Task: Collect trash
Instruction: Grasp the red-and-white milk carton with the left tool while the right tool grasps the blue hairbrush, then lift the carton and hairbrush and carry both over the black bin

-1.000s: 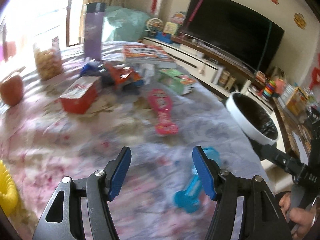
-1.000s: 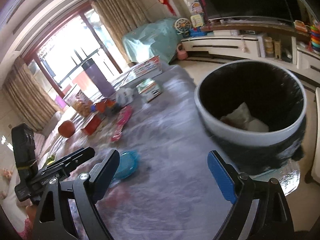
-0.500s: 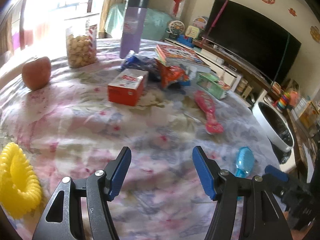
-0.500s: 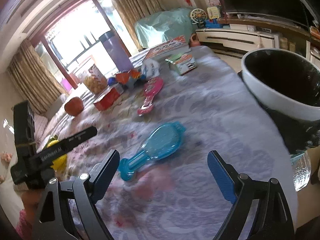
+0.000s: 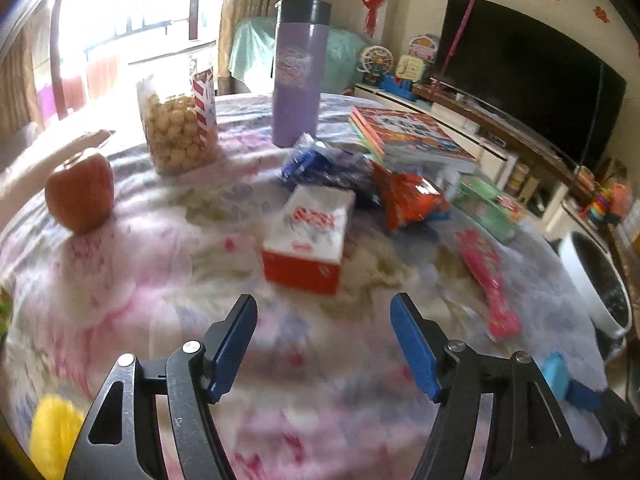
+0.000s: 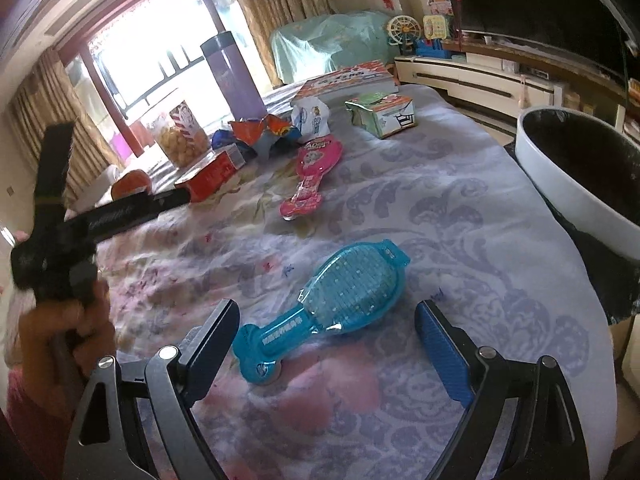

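Both claws gaping and empty, left gripper [image 5: 323,340] has swung from the bin [image 6: 576,184] toward the red box [image 5: 308,240] mid-table, likely next trash; right gripper [image 6: 326,340] hovers over blue brush [image 6: 328,304].

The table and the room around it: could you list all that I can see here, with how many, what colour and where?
Apple: one, red, far left of the table.
Snack jar: one, clear, behind the apple.
Flask: one, purple, far middle.
Books: a small stack, red covers, right of the flask.
Wrappers: a crumpled pile, orange and blue, middle.
Red box: one, red and white, ahead of the left gripper.
Green box: one, far right of the table.
Pink brush: one, middle of the table.
Blue brush: one, between the right gripper's fingers, untouched.
Yellow ring: one, near left edge.
Bin: one, white rim, black liner, right of the table.
Television: one, black, far wall.
Left gripper: open.
Right gripper: open.
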`<state>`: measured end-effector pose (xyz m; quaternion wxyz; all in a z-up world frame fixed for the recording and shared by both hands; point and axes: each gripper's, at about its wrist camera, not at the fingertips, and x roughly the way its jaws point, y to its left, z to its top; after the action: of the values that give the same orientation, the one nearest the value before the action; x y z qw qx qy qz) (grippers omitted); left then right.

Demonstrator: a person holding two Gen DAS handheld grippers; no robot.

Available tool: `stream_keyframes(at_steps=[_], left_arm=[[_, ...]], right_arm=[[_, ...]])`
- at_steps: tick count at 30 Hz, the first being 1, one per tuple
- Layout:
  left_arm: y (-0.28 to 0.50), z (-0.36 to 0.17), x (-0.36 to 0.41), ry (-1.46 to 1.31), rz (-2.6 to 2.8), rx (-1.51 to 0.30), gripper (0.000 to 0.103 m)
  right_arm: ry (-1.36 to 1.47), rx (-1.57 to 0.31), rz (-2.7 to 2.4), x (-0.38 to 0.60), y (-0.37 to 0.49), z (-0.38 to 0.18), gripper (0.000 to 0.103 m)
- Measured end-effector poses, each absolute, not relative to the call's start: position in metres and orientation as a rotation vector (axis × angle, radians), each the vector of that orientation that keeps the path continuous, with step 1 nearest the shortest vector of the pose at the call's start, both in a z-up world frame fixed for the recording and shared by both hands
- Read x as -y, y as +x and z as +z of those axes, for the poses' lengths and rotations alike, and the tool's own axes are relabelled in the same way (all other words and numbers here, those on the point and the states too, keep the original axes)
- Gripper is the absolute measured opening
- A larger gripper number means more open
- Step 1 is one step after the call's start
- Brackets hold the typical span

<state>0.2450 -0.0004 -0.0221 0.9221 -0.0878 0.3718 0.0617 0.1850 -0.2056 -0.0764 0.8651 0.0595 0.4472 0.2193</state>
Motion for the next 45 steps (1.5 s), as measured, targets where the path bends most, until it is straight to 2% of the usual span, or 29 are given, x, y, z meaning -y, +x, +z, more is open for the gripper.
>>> stream_keyframes(at_steps=[3,7,8,10,12,13,20,29,33,37,39,41,43,45], left_arm=[[0.264,-0.026,-0.001,-0.160,0.148,-0.765,0.069],[0.291,-0.036,-0.002,-0.157,0.132,-0.793,0.069],[0.296,-0.038,-0.002,-0.153,0.135,-0.794,0.069],[0.303,-0.042,-0.002,-0.149,0.136,-0.799,0.066],[0.306,-0.046,-0.002,-0.150,0.128,-0.805,0.051],[0.307,-0.047,-0.002,-0.151,0.116,-0.810,0.050],[0.284,-0.038,0.007,-0.146,0.086,-0.776,0.049],[0.213,-0.039,0.040,-0.196,-0.035,-0.815,0.049],[0.195,-0.038,0.046,-0.193,-0.056,-0.827,0.050],[0.193,-0.035,0.049,-0.167,-0.047,-0.829,0.052],[0.192,-0.034,0.050,-0.159,-0.036,-0.830,0.054],[0.191,-0.034,0.055,-0.154,-0.032,-0.829,0.056],[0.192,-0.036,0.056,-0.149,-0.033,-0.826,0.056],[0.196,-0.040,0.059,-0.137,-0.038,-0.834,0.051]], right_arm=[[0.087,-0.943,0.466,0.199,0.187,-0.078,0.085],[0.047,-0.951,0.476,0.196,0.192,-0.077,0.054],[0.051,-0.954,0.480,0.197,0.194,-0.077,0.048],[0.068,-0.957,0.492,0.200,0.198,-0.077,0.045],[0.088,-0.958,0.503,0.205,0.201,-0.076,0.045],[0.096,-0.957,0.504,0.206,0.202,-0.076,0.045],[0.145,-0.947,0.522,0.216,0.203,-0.074,0.044],[0.144,-0.944,0.501,0.231,0.210,-0.071,0.044],[0.155,-0.951,0.497,0.230,0.211,-0.073,0.048],[0.181,-0.970,0.502,0.227,0.209,-0.078,0.057],[0.159,-0.960,0.497,0.224,0.207,-0.078,0.057],[0.156,-0.960,0.498,0.224,0.207,-0.078,0.043],[0.171,-0.966,0.503,0.227,0.208,-0.079,0.043],[0.182,-0.964,0.507,0.229,0.208,-0.078,0.043]])
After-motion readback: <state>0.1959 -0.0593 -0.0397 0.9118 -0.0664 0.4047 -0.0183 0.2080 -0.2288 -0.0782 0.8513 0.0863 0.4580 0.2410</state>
